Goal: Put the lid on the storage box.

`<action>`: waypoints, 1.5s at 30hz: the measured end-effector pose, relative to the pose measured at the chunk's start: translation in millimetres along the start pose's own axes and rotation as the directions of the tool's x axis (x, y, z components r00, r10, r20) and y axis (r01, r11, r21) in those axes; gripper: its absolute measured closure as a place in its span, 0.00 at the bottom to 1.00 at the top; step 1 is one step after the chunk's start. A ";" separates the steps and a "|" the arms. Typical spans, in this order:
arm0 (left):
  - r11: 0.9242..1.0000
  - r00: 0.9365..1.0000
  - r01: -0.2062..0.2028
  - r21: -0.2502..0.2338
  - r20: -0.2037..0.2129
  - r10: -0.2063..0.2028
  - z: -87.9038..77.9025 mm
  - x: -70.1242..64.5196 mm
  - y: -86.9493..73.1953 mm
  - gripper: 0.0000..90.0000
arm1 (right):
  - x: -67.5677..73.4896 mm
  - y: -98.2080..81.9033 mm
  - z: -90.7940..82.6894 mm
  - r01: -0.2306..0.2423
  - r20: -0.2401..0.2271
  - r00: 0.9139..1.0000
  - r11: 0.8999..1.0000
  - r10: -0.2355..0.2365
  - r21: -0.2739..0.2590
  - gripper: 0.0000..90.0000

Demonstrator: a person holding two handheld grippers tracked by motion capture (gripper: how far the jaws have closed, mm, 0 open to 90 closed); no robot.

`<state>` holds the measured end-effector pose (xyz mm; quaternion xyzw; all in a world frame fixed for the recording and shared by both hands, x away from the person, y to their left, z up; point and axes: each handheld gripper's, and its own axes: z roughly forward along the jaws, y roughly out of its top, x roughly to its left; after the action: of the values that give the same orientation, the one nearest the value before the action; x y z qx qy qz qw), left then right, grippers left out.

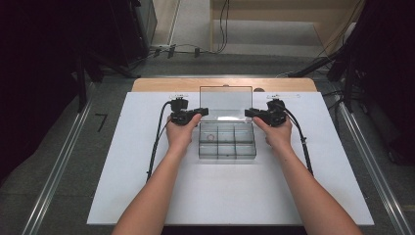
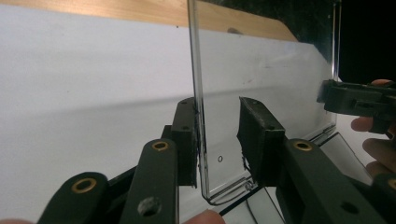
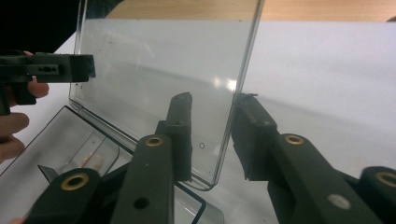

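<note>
On the white sheet that covers the worktop (image 1: 161, 196), I see a clear plastic compartment box (image 1: 227, 143) sitting just beyond the middle, its base split into six cells in two rows. Its transparent lid (image 1: 226, 102) stands upright from the far edge of the base, hinged there.

From the high view, my left gripper (image 1: 201, 112) reaches in at the lid's left edge and my right gripper (image 1: 248, 112) at its right edge, each held level by a hand, with both hands resting just beside the box.

In the left gripper view, the lid's side edge (image 2: 198, 93) runs up between the two black jaws: one pad looks to touch the plastic, while the other stands a clear gap away. So this gripper is partly closed around the edge and not clamped on it. The right gripper (image 2: 357, 99) shows farther off at the opposite edge.

In the right gripper view, the same holds: the lid's edge (image 3: 243, 84) stands between the jaws, the outer pad close against it, the inner pad seen through the clear pane and a little apart from it. No firm pinch here either. A small pale item lies in one cell (image 3: 91, 161); I cannot tell what it is.
</note>
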<state>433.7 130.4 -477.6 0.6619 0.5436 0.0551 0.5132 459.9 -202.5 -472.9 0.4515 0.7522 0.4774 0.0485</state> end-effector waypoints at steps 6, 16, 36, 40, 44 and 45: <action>0.999 0.999 -0.041 -0.010 0.001 0.041 -3.6 -2.0 0.0 0.79 | 3.3 -2.9 -6.3 0.077 0.020 0.997 0.996 -0.076 -0.037 0.83; 0.997 0.997 -0.075 -0.005 0.018 0.075 -1.5 -6.7 10.0 0.67 | 4.0 -8.2 -8.1 0.129 0.042 0.991 0.989 -0.126 -0.078 0.86; 0.991 0.994 -0.107 -0.075 0.020 0.109 -9.5 -13.2 25.6 0.70 | 8.6 -3.4 -7.9 0.165 0.066 0.985 0.983 -0.160 -0.081 0.68; 0.989 0.991 -0.127 -0.078 0.020 0.129 -12.7 -16.0 23.9 0.71 | 10.9 8.6 -11.7 0.136 0.046 0.990 0.984 -0.131 -0.115 0.64; 0.987 0.990 -0.138 -0.085 0.025 0.141 -15.7 -18.2 22.4 0.71 | 19.5 21.1 -15.7 0.171 0.041 0.985 0.978 -0.167 -0.121 0.63; 0.986 0.990 -0.137 -0.090 0.031 0.140 -16.3 -18.2 21.6 0.71 | 21.4 23.6 -16.9 0.178 0.040 0.984 0.976 -0.174 -0.125 0.63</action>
<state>430.4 128.9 -445.2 0.6760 0.4837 0.1023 0.5465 453.8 -195.2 -438.1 0.3858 0.7563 0.5121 0.1303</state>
